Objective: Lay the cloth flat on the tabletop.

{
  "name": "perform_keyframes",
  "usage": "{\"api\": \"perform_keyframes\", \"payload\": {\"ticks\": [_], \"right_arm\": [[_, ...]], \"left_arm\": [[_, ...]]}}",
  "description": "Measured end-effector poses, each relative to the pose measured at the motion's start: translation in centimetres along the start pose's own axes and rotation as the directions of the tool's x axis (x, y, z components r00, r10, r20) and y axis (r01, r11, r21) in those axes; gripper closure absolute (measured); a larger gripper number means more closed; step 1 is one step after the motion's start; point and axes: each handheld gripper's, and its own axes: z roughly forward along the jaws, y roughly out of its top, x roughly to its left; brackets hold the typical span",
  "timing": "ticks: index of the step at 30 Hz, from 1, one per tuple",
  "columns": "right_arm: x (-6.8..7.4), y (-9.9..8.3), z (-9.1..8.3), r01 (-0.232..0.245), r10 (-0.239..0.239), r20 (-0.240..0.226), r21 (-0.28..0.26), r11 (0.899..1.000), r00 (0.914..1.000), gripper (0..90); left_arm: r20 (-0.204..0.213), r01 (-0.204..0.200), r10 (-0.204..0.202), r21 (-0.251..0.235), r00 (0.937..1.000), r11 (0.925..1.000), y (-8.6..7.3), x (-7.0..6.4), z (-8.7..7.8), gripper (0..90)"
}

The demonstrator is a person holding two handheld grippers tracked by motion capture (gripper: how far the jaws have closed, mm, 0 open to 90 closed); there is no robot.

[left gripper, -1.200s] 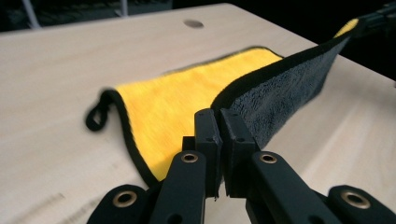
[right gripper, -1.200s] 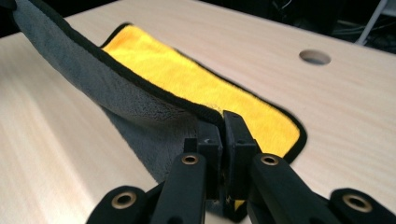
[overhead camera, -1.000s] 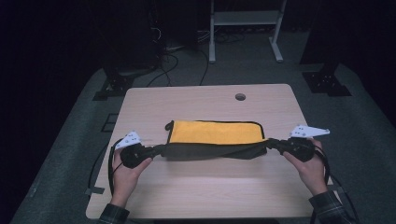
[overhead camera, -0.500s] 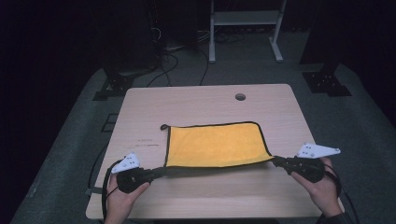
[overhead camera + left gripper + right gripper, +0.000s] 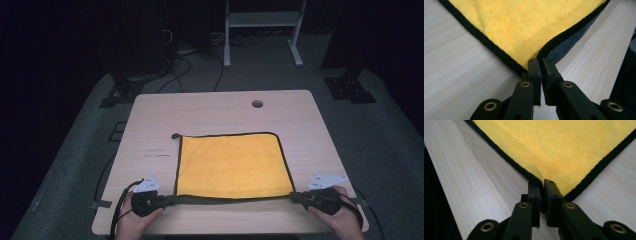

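Black jaws of the left hand-held gripper (image 5: 541, 62) were clamped on the near left corner of the yellow cloth (image 5: 231, 165); the right hand-held gripper (image 5: 543, 183) pinched the near right corner; the cloth lay spread flat on the table (image 5: 220, 107), its near hem taut between them; the spreading step looked nearly finished; next, both jaws would need to release and lift clear without dragging the corners.

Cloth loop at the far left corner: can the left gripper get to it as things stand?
Probably not right away. The left gripper is shut on the yellow cloth at its near left corner, so it must let go first. The table between it and the loop is bare.
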Motion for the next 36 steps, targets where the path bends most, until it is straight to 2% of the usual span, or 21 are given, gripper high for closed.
{"api": "perform_keyframes", "payload": {"ticks": [1,2,6,7,8,10,12,15,16,17,18,19,20,22,24,26,28,29,33,34,36], "right_arm": [[0.0,-0.1,0.2,0.001,-0.001,-0.002,0.013,1.0,1.0,80.6],[0.1,-0.2,0.3,0.006,-0.006,-0.003,0.025,1.0,1.0,79.4],[0.1,-0.2,0.4,0.018,-0.017,-0.011,0.032,0.999,0.9998,72.6],[0.2,-0.1,0.0,0.019,-0.019,-0.019,-0.003,1.0,0.9996,68.9],[0.2,-0.1,0.0,0.019,-0.019,-0.019,-0.003,1.0,0.9996,68.9],[0.1,-0.1,-0.7,0.018,-0.02,-0.028,-0.049,0.999,0.9994,64.8],[-0.2,-0.1,-1.8,0.003,-0.007,-0.033,-0.118,0.993,0.9994,61.5],[-0.5,-0.2,-2.6,-0.016,0.012,-0.022,-0.157,0.988,0.9997,60.5],[-1.0,-0.3,-3.0,-0.022,0.025,0.015,-0.164,0.986,0.9996,58.6],[-1.0,-0.3,-3.0,-0.022,0.025,0.015,-0.164,0.986,0.9996,58.6],[-1.8,-0.3,-2.9,-0.033,0.044,0.059,-0.166,0.986,0.9973,55.5],[-1.8,-0.3,-2.9,-0.033,0.044,0.059,-0.166,0.986,0.9973,55.5],[-2.8,-0.2,-2.5,-0.049,0.068,0.108,-0.166,0.985,0.9919,51.7],[-3.3,-0.1,-2.2,-0.061,0.082,0.126,-0.162,0.985,0.9887,50.6],[-4.9,0.2,-1.4,-0.09,0.117,0.175,-0.155,0.984,0.9776,48.1],[-5.4,0.3,-1.0,-0.096,0.125,0.191,-0.154,0.983,0.9736,47.7],[-6.7,0.5,-0.2,-0.102,0.138,0.252,-0.148,0.984,0.9578,45.9],[-6.7,0.5,-0.2,-0.102,0.138,0.252,-0.148,0.984,0.9578,45.9],[-8.5,0.6,0.8,-0.129,0.169,0.307,-0.146,0.981,0.9367,44.6],[-9.2,0.6,1.1,-0.144,0.185,0.317,-0.148,0.978,0.9303,43.8],[-9.4,0.6,1.3,-0.151,0.191,0.315,-0.146,0.978,0.9296,43.5]], "left_arm": [[0.0,0.0,0.0,0.0,1.0,1.0,0.0,0.0,0.0,85.8],[-0.006,-0.009,0.009,0.027,0.9999,0.9996,-0.1,-0.1,0.4,85.5],[-0.001,-0.006,0.006,0.009,1.0,0.9999,0.0,-0.1,0.1,82.5],[0.001,0.004,-0.004,-0.033,1.0,0.9995,0.0,0.0,-0.5,79.2],[0.001,0.004,-0.004,-0.033,1.0,0.9995,0.0,0.0,-0.5,76.7],[0.007,0.016,-0.015,-0.075,0.9999,0.9971,0.0,0.1,-1.3,76.5],[0.009,0.031,-0.03,-0.12,0.9995,0.9923,0.0,0.2,-2.2,74.3],[-0.001,0.033,-0.033,-0.134,0.9994,0.9904,-0.1,0.4,-2.6,73.5],[-0.012,0.04,-0.042,-0.148,0.9991,0.9881,-0.1,0.7,-2.7,71.6],[-0.012,0.04,-0.042,-0.148,0.9991,0.9881,-0.1,0.7,-2.7,70.3],[-0.022,0.037,-0.041,-0.148,0.9989,0.9883,0.0,0.8,-2.6,69.7],[-0.029,0.033,-0.037,-0.146,0.9989,0.9887,0.1,1.0,-2.5,69.7],[-0.049,0.033,-0.041,-0.148,0.998,0.9884,0.4,1.3,-2.3,68.1],[-0.055,0.033,-0.041,-0.15,0.9976,0.9881,0.5,1.5,-2.1,66.4],[-0.077,0.035,-0.048,-0.165,0.9959,0.9857,1.1,2.3,-1.4,63.5],[-0.09,0.037,-0.053,-0.17,0.9945,0.9848,1.4,2.6,-1.1,62.0],[-0.114,0.038,-0.059,-0.176,0.9917,0.9837,2.0,3.3,-0.4,60.2],[-0.114,0.038,-0.059,-0.176,0.9917,0.9837,2.0,3.3,-0.4,59.4],[-0.151,0.044,-0.071,-0.177,0.986,0.9832,3.1,4.4,0.7,58.0],[-0.173,0.045,-0.075,-0.169,0.9821,0.9846,3.7,4.9,1.4,56.3],[-0.183,0.044,-0.074,-0.162,0.9804,0.9858,3.9,5.1,1.7,55.3]]}}
